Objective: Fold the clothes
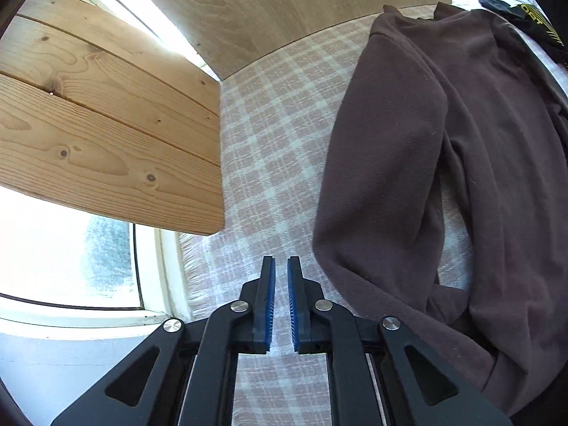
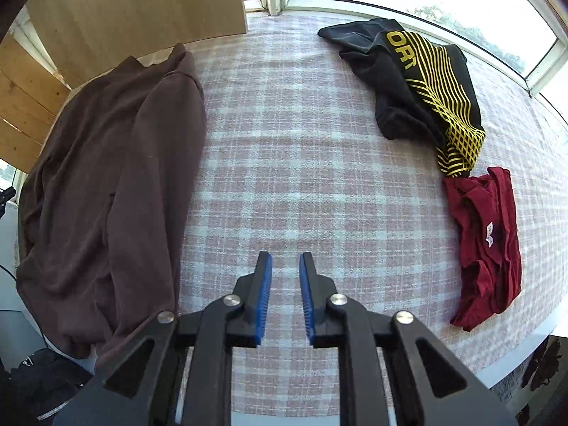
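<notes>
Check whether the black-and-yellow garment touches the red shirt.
Touching: in the right wrist view the black-and-yellow garment's lower tip meets the red shirt's top edge.

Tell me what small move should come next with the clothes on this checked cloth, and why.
Probably bring the right gripper over to the black and yellow garment and pinch an edge. Both it and the left gripper are open and hold nothing, the brown sweater already lies folded lengthwise at the left, and that garment and the red t-shirt are crumpled.
</notes>
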